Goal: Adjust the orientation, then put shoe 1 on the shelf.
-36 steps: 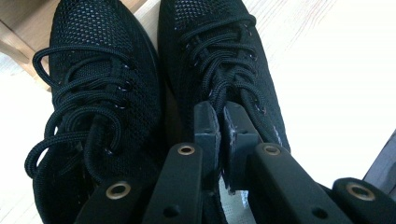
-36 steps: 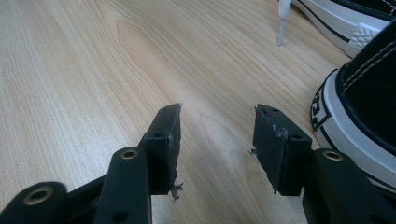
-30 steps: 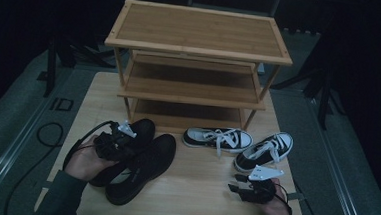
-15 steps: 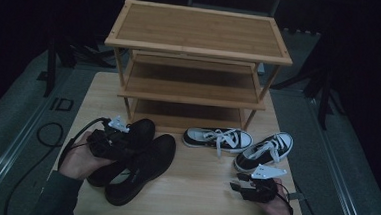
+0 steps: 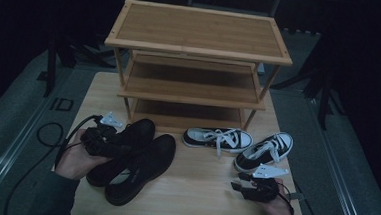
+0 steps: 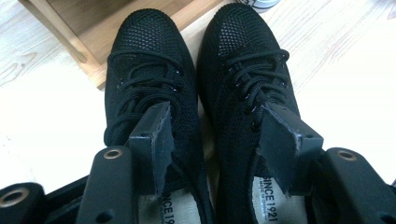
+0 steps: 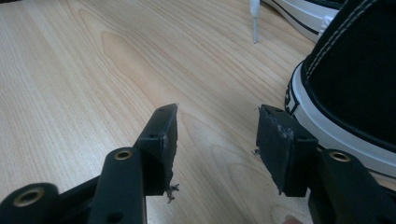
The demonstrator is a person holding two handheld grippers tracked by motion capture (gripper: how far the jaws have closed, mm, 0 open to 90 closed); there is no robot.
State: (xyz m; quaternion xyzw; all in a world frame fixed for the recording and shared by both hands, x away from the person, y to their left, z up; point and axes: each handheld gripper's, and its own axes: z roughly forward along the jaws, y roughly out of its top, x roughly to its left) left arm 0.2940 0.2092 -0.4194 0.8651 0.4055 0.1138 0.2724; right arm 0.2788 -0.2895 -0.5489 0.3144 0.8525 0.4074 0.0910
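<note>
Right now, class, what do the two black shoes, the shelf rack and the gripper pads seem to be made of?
Black shoes: woven mesh fabric, matt, judging by the fine holes over the toes; cord laces.
Shelf rack: light wood, possibly bamboo, smooth, with fine straight grain.
Left gripper pads: dark, matt, probably rubber or foam, going by the frayed edges.

Bare table (image 5: pixel 199 180) lies open between black shoes (image 5: pixel 140 164) (left) and sneakers (image 5: pixel 263 152).
</note>
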